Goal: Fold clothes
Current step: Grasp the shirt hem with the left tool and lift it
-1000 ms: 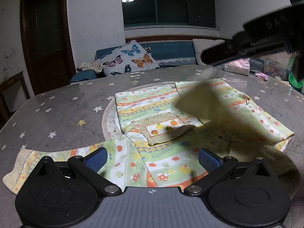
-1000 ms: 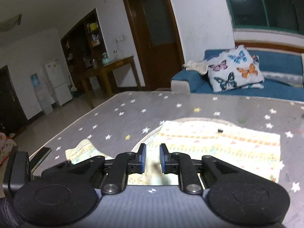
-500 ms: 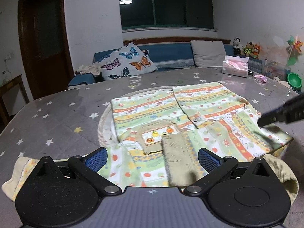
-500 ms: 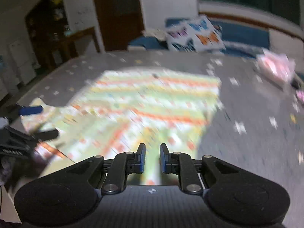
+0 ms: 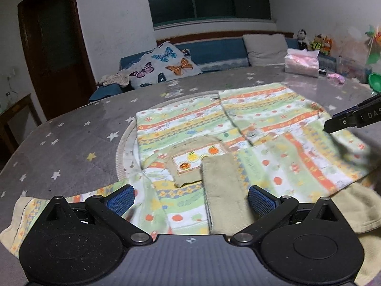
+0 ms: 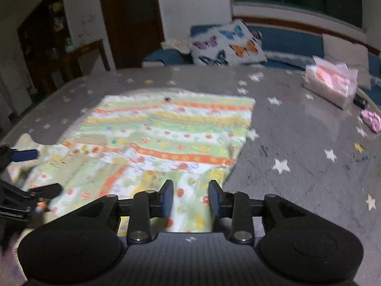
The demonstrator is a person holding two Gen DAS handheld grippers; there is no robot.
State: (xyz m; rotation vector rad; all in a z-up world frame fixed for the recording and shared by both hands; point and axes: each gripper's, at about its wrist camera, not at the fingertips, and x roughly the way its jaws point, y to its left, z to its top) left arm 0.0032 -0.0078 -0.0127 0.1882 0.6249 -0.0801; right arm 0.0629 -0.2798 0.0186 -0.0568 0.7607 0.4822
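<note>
A baby garment (image 5: 238,128) with green, orange and yellow stripes lies spread on the grey star-print table (image 5: 71,143). An olive cuff (image 5: 221,190) is folded over its front, beside a small fruit patch. My left gripper (image 5: 190,197) stands open at the garment's near edge, over the cuff, holding nothing. One sleeve (image 5: 23,214) trails to the near left. My right gripper (image 6: 191,197) is open, low over the garment's (image 6: 166,131) right near edge; its body (image 5: 357,119) shows at the right of the left wrist view.
A pink tissue pack (image 6: 331,85) and a small pink item (image 6: 371,120) sit at the table's far right. A green bowl (image 5: 375,83) is at the right edge. Behind the table are a blue sofa with a butterfly pillow (image 5: 166,66) and a wooden door.
The right gripper carried the olive-cuffed sleeve over the garment, laid it on the front, then swung to the garment's right edge and opened. The left gripper stayed put.
</note>
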